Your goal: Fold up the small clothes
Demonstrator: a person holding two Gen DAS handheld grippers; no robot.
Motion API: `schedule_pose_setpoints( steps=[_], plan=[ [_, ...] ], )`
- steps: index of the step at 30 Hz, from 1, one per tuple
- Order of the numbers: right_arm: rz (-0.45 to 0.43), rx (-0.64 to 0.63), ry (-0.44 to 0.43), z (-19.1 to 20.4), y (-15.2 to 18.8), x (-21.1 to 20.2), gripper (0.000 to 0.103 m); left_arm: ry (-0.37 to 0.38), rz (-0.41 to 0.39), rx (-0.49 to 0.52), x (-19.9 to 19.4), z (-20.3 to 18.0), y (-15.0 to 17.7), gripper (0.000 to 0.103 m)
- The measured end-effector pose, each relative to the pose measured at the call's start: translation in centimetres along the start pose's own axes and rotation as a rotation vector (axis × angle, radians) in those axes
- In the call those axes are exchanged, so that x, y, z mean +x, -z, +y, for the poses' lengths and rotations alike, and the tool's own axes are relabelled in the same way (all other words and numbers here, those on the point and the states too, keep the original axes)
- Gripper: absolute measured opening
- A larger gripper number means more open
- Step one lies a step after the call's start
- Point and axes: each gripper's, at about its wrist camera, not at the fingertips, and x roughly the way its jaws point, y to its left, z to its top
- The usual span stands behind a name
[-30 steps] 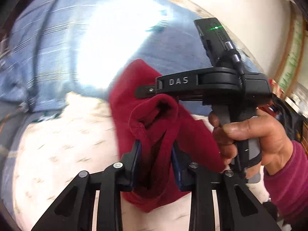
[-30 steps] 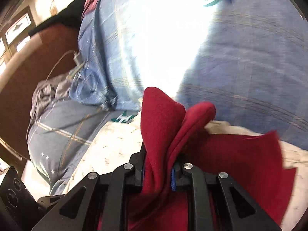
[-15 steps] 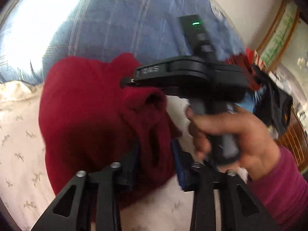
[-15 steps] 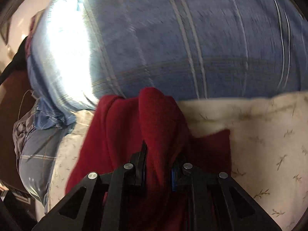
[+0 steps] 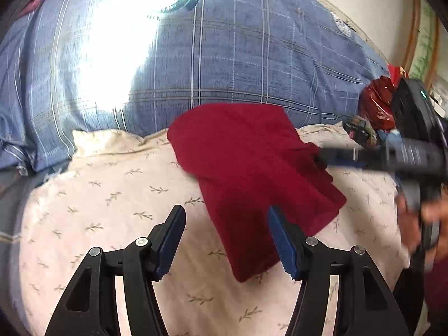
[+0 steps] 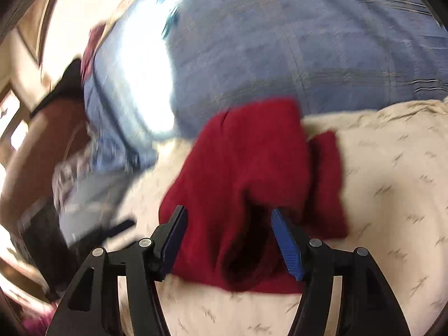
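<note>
1. Two grippers, both with jaws spread apart and pressing on nothing. Left gripper point(image 5: 226, 238) and right gripper point(image 6: 229, 238) have each just been opening, blue pads clear of the cloth.
2. Red garment point(image 5: 252, 173) lies loose on the cream leaf-print sheet point(image 5: 112, 196), folded over itself in a rumpled heap. From the right wrist view its near edge point(image 6: 246, 210) sits between the right fingers without being pinched.
3. Right gripper seen from the left side point(image 5: 392, 156): blurred, its tip at the garment's right edge; the person's hand point(image 5: 420, 224) wraps the handle.
4. Beyond the garment: blue plaid duvet point(image 5: 238, 56), bunched high, a bright glare on it.
5. Far right: a shiny red bag point(image 5: 375, 106) by the wall.
</note>
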Motion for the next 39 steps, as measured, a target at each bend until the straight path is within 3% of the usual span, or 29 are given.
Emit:
schedule_pose_setpoints(
  steps=[1,2,3,8,11,14,17,22,25,28,29,31,34,39],
  plan=[
    [0.026,-0.026,0.022,0.2,0.5,0.9,0.053,-0.004,0.012,-0.002,0.7,-0.1,0.0,0.06],
    [0.057,-0.053,0.053,0.3,0.9,2.0,0.02,-0.001,0.023,-0.005,1.3,-0.5,0.1,0.06],
    [0.073,-0.067,0.065,0.3,1.1,2.5,0.006,0.002,0.04,-0.013,1.8,-0.9,0.2,0.06],
    [-0.041,-0.028,0.08,-1.2,2.5,-0.7,0.006,0.028,0.094,-0.032,4.9,0.1,0.8,0.06],
    [0.05,-0.006,0.112,-3.0,4.6,1.0,0.006,-0.005,0.121,-0.024,6.5,1.3,0.6,0.06],
    [0.03,0.042,0.022,-3.4,4.7,-0.6,0.013,0.006,0.061,-0.047,5.1,1.6,-0.3,0.059],
    [-0.064,0.067,0.01,-3.4,3.3,-3.7,0.015,0.013,0.004,-0.042,3.9,1.4,-1.6,0.06],
    [-0.148,-0.003,0.097,-0.8,-0.5,-3.0,0.03,-0.024,-0.021,-0.075,6.0,0.9,-3.5,0.06],
    [-0.135,-0.065,0.162,0.3,-2.2,-0.3,0.032,-0.05,0.006,-0.096,8.2,1.0,-3.8,0.06],
    [-0.092,-0.112,0.332,-0.5,-2.6,3.0,0.029,-0.039,0.035,-0.114,10.4,0.9,-4.0,0.062],
    [-0.069,-0.084,0.347,-1.7,-2.3,3.5,0.027,-0.034,0.05,-0.118,11.4,1.0,-4.1,0.065],
    [-0.045,-0.01,0.329,-3.8,-1.0,4.6,0.027,-0.017,0.077,-0.125,12.8,0.9,-3.9,0.07],
    [-0.086,-0.023,0.304,-3.6,-0.1,3.6,0.028,-0.003,0.088,-0.142,14.3,1.4,-3.9,0.074],
    [-0.149,0.04,0.227,-3.3,-1.3,1.2,0.042,-0.015,0.074,-0.139,13.9,1.8,-4.6,0.074]
  ],
)
